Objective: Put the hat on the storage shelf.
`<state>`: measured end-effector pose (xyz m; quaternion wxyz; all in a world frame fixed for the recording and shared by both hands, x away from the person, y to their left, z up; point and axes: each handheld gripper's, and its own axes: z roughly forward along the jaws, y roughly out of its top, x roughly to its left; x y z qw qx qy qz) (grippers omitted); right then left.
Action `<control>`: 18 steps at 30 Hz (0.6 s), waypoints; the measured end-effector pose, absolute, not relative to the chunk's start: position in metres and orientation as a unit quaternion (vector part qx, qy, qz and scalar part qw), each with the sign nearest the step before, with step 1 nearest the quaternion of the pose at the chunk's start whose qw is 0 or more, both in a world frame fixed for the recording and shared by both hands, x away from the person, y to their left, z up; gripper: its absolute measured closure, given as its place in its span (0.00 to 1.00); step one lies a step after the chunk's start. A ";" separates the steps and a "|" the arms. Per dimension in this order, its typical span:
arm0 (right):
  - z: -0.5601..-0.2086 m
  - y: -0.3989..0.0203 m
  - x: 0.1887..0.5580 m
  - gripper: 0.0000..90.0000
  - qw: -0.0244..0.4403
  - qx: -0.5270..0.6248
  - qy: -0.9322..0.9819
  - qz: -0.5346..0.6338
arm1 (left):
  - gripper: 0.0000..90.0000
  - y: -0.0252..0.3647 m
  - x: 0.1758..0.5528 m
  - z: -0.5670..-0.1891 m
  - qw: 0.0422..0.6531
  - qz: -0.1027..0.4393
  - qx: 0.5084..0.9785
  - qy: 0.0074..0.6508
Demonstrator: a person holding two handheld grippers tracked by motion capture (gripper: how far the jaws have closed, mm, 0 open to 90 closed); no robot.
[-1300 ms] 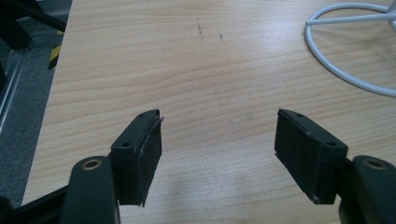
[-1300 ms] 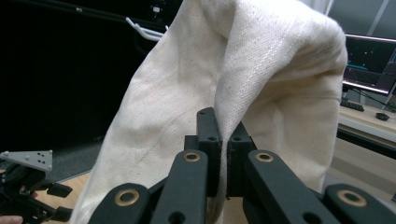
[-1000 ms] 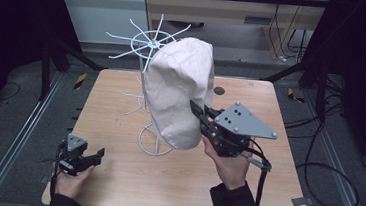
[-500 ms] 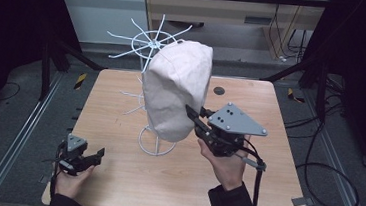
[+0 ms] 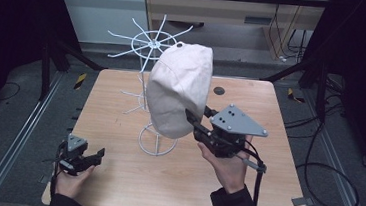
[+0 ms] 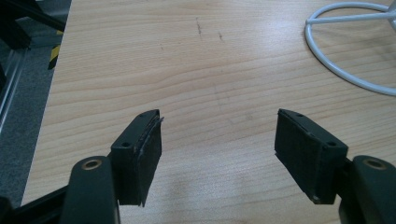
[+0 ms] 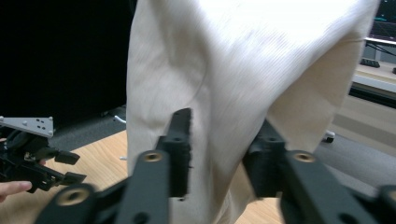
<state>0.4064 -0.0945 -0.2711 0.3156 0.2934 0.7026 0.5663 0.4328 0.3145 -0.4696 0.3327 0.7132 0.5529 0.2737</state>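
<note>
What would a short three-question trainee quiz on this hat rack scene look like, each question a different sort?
1. True or false: the left gripper is clamped on the white wire rack.
2. Multiple choice: what does the right gripper have between its jaws? A) the rack's base ring B) the lower edge of the beige cap C) a cable
3. Fill in: the left gripper sits low over the wooden ____.

Key
1. False. In the left gripper view its jaws stand wide apart over bare wood, with nothing between them.
2. B. In the right gripper view the cap's fabric runs down between the two jaws.
3. table
</note>
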 end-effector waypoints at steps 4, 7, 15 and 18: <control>-0.277 -0.101 0.406 0.49 0.319 0.300 0.700 0.564 | 0.35 0.315 0.433 -0.470 0.333 0.274 0.713 0.553; -0.285 -0.111 0.405 0.41 0.318 0.310 0.693 0.568 | 0.35 0.314 0.433 -0.470 0.332 0.273 0.714 0.553; -0.319 -0.144 0.405 0.24 0.287 0.340 0.686 0.575 | 0.35 0.315 0.433 -0.470 0.333 0.273 0.713 0.554; -0.335 -0.157 0.406 0.22 0.272 0.357 0.685 0.573 | 0.35 0.314 0.433 -0.470 0.333 0.272 0.713 0.553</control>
